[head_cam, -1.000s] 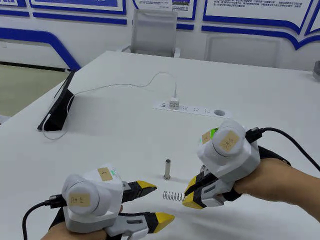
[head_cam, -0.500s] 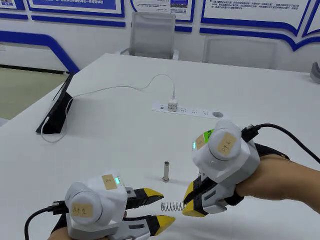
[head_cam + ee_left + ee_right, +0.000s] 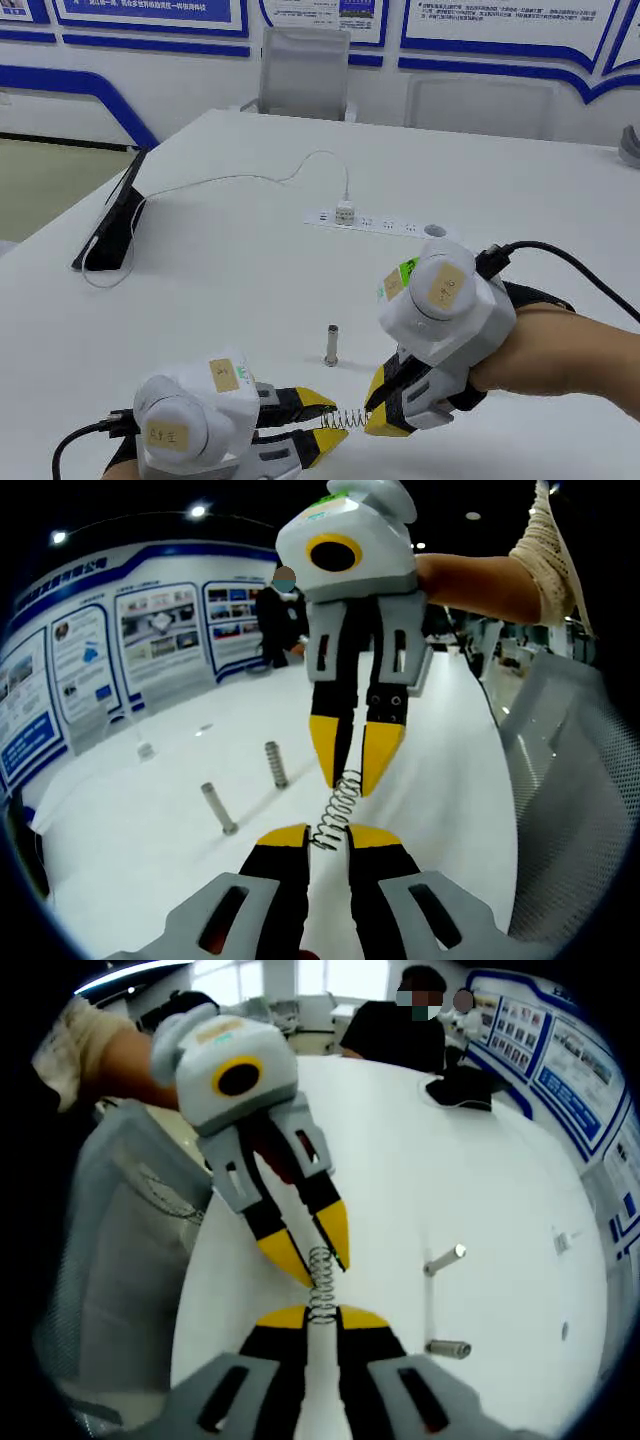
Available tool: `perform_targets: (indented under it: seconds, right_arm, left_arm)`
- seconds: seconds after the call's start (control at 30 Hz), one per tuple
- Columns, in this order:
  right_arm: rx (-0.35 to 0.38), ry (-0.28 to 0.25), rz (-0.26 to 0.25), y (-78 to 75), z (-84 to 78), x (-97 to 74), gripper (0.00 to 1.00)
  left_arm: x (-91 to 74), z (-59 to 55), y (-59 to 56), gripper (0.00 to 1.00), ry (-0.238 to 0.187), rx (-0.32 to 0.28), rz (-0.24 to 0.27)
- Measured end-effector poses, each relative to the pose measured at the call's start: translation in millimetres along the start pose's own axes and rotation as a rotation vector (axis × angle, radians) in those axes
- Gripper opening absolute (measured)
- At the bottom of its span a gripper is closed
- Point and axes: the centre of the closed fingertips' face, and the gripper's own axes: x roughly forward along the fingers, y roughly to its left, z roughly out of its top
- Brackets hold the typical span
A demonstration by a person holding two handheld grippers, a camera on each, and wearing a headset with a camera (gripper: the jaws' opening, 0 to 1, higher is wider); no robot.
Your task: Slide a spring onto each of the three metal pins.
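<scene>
Steel spring (image 3: 343, 419) spans both grippers low over the desk (image 3: 230, 260). The right gripper (image 3: 318, 1317) pinches one end; the left gripper (image 3: 330, 837) has its jaws around the other, perhaps gripping. We judge a handover; next, align it above a pin (image 3: 331, 343).

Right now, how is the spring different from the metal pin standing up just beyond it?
The spring lies level, gripped by the right claw, with its other end between the left claw's jaws; the pin stands upright on the table, untouched. The spring is an open coil of thin wire; the pin is a solid, smooth cylinder. Both look like silvery metal.
</scene>
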Motion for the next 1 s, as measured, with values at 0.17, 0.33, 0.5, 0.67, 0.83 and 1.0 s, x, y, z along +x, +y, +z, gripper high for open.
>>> perform_targets:
  seconds: [0.17,0.33,0.5,0.67,0.83,1.0]
  right_arm:
    - [-0.012,-0.015,-0.007,0.3,8.5,-5.7,0.12]
    - [-0.025,-0.034,-0.014,0.4,18.5,-9.9,0.12]
    - [-0.034,-0.054,-0.019,0.3,26.5,-13.0,0.12]
    - [-0.037,-0.068,-0.024,-0.4,31.6,-14.3,0.12]
    - [-0.037,-0.086,-0.027,-0.3,36.8,-14.9,0.12]
    - [-0.034,-0.111,-0.028,-0.2,43.3,-15.4,0.12]
  left_arm:
    - [-0.6,-0.7,0.6,0.13,0.002,0.001,0.003]
    - [-0.4,-0.5,1.1,0.12,0.002,0.001,0.006]
    - [0.1,0.3,0.3,0.12,-0.002,0.0,0.005]
    - [0.1,1.6,0.3,0.12,-0.006,-0.004,0.006]
    - [-0.2,2.5,-0.1,0.11,-0.008,-0.007,0.005]
    - [0.7,3.4,-0.9,0.11,-0.011,-0.01,0.002]
